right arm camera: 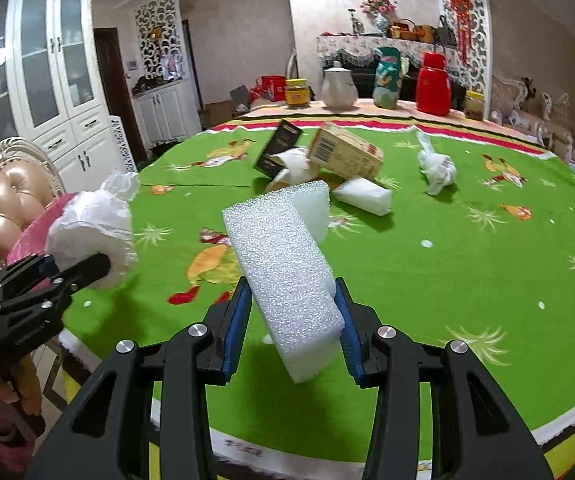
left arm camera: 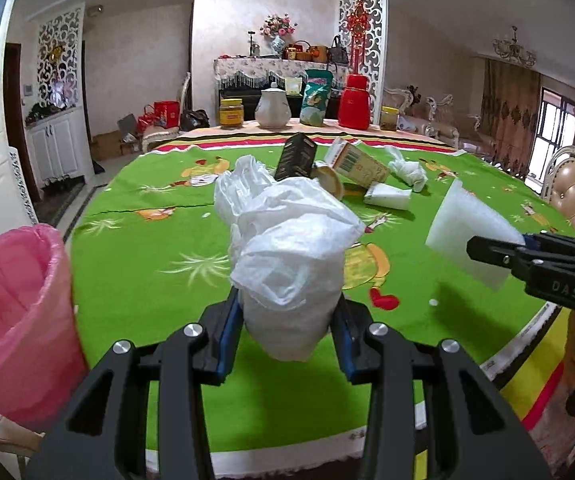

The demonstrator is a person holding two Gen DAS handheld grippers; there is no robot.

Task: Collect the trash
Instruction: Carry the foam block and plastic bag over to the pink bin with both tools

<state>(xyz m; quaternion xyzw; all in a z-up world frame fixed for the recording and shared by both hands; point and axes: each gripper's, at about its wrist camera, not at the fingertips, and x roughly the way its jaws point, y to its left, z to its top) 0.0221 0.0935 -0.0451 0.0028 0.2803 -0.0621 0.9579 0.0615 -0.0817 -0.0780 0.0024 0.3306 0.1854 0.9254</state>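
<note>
White crumpled plastic bag (left arm camera: 287, 256) is pinched in the left gripper (left arm camera: 287, 344); foam block (right arm camera: 287, 276) is clamped in the right gripper (right arm camera: 293, 336); both are carried above the green tablecloth (right arm camera: 467, 264); step in hand: transport to the pink-lined bin (left arm camera: 15, 312); next move: position over the bin mouth, then release; boxes (right arm camera: 343, 152) remain.
</note>
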